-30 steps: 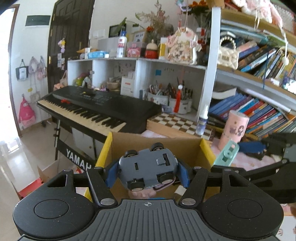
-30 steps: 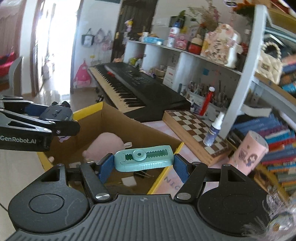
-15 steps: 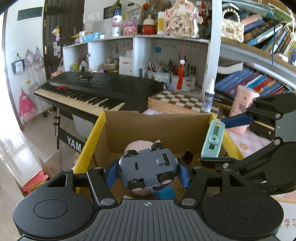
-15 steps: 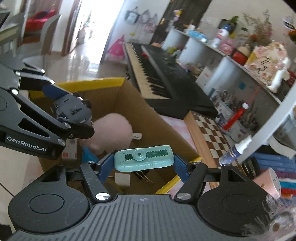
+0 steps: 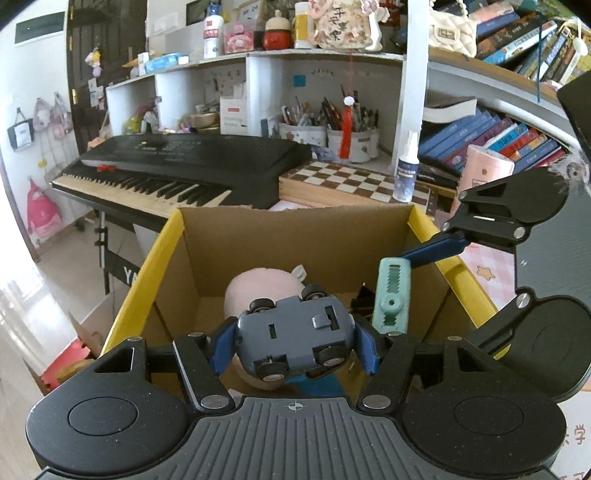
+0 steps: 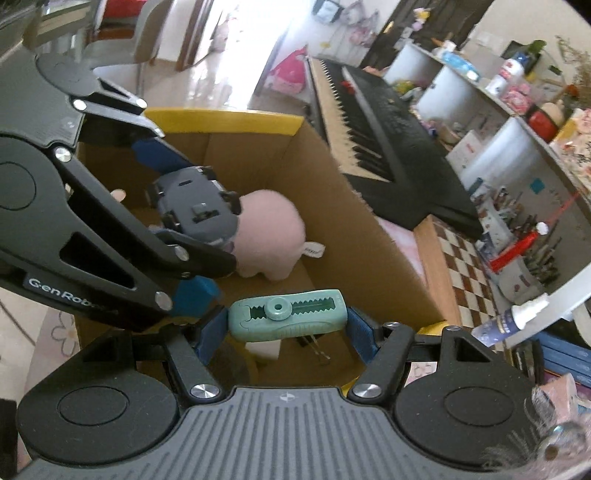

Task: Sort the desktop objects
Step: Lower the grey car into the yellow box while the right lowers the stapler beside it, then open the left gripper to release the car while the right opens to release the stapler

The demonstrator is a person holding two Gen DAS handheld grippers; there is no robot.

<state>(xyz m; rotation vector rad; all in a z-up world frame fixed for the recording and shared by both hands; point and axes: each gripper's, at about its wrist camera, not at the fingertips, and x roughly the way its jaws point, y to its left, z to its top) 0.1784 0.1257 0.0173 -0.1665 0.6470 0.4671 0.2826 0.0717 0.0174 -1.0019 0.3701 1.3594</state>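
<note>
Your L claw (image 5: 294, 341) grips the toy car (image 5: 293, 341); R claw (image 6: 287, 321) grips the green cutter (image 6: 287, 320), both over cardboard box (image 5: 295, 236).

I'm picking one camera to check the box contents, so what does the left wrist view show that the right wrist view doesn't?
Only the left wrist view shows the crowded bookshelves, a pink cup and a cream handbag.

Only the right wrist view shows the bright doorway, a white block on the box floor, and the plush toy nearly whole.

Both show the cardboard box, the left gripper clamped on a grey toy car, the right gripper clamped on a green clip-like tool, the keyboard, chessboard and spray bottle.
</note>
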